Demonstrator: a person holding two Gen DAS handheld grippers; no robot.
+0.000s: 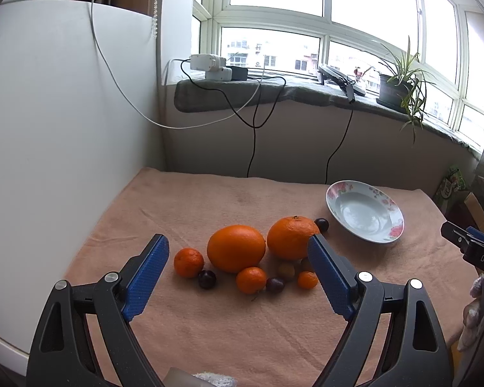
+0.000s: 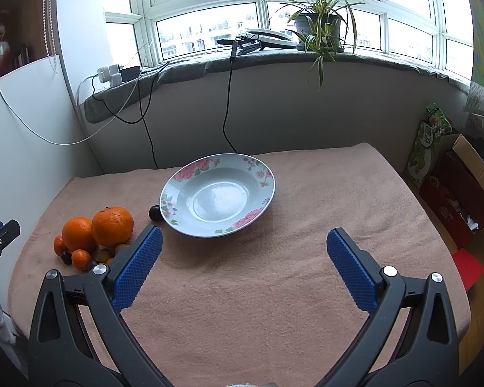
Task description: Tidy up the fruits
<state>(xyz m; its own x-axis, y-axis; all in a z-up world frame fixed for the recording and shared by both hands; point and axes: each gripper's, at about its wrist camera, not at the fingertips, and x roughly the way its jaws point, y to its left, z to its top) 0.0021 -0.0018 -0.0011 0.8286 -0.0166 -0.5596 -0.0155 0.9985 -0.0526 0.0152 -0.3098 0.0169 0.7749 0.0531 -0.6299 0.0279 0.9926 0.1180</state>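
Note:
On the pink cloth lies a cluster of fruit: two big oranges [image 1: 236, 247] [image 1: 292, 238], several small mandarins [image 1: 188, 262], dark plums [image 1: 207, 279] and a pale round fruit [image 1: 286, 271]. One more plum [image 1: 321, 224] rests beside the floral plate [image 1: 364, 212], which holds nothing. My left gripper [image 1: 238, 251] hovers open just short of the cluster, nothing between its blue pads. In the right wrist view the plate [image 2: 217, 198] lies ahead and the fruit pile [image 2: 95, 235] at the left. My right gripper [image 2: 243, 242] stands open over bare cloth in front of the plate.
A white board [image 1: 64, 129] walls off the left side. Cables [image 1: 253, 135] hang from the windowsill, which carries a power strip and a potted plant [image 2: 321, 22]. Boxes and a bag [image 2: 451, 187] stand beyond the table's right edge.

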